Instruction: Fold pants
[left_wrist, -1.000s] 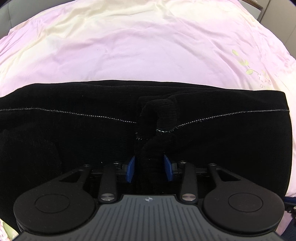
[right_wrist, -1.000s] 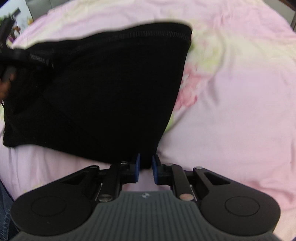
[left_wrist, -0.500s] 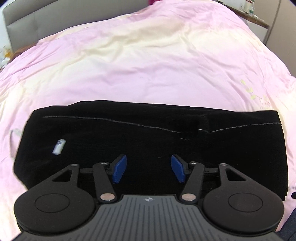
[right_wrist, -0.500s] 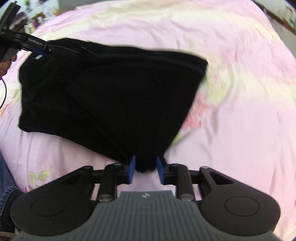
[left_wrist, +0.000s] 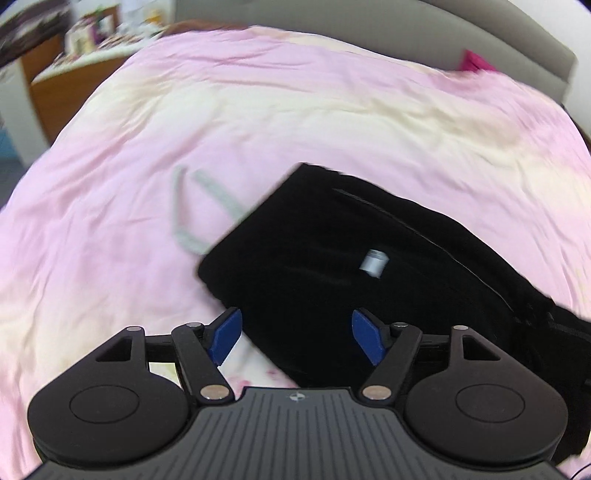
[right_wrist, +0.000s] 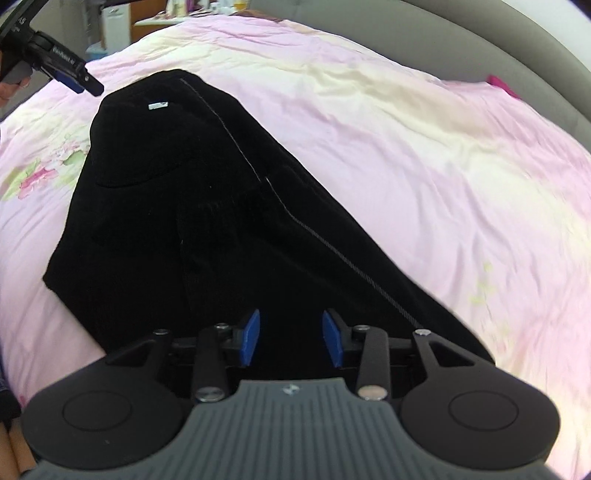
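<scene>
I have the black pants lying folded into a thick bundle on the pink bedspread, running from near my right gripper away to the far left, where my left gripper shows at the edge of the right wrist view. Both sets of jaws are opening. The left pads stand wide with only air between them and the fabric lies below, unpinched. The right pads stand at a moderate gap over the near end of the bundle, and I see no cloth caught between them.

By my reading the fold has just been laid down and this is the release. To do it well I want both tools to come away cleanly, pads fully clear of the cloth so nothing drags the top layer back open. After that I would check that the edges line up and press any raised ridge flat before a further fold.

The pants look like a soft, matte, ribbed knit, heavy enough to stay where it drops. A pale stitched seam runs the length of the top layer, and a small white tag sits near the far end. A grey drawstring loops out onto the bedspread at the far left corner in the left wrist view. The bedspread is smooth, faintly creased, pink fading to cream with flower prints.
</scene>
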